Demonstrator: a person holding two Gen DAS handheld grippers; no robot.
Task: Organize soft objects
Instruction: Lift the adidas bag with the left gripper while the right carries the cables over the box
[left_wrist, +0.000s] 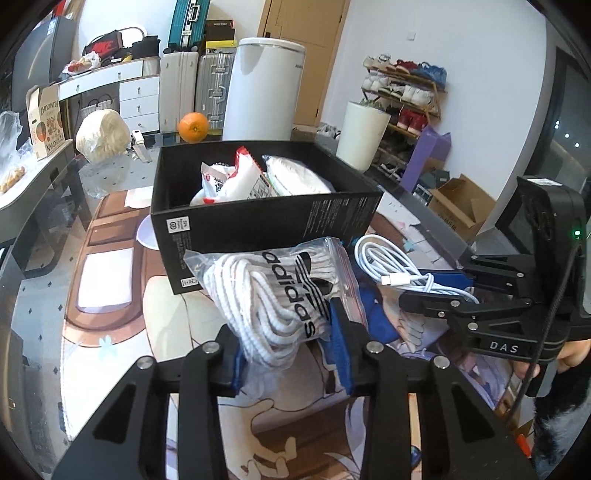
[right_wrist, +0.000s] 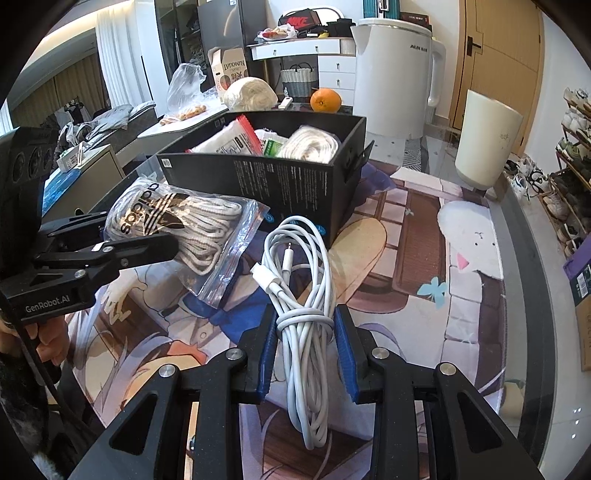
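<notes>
The lace bag, a clear zip pouch of white laces, sits between the pads of the left gripper, which are clamped on its lower end; its far end lies against the near wall of the black box. The coiled cable is pinched at its wrapped middle by the right gripper, jaws together on it.

Procedure, as judged from this position: lift the bag clear of the box wall before moving over the opening, since the slack plastic may snag on the rim. Release above the packets already inside. Keep the cable grip on the wrapped section so loops do not trail.

Both items are over a printed mat on the table. Beyond the box: an orange, a white kettle, suitcases, a shoe rack.
</notes>
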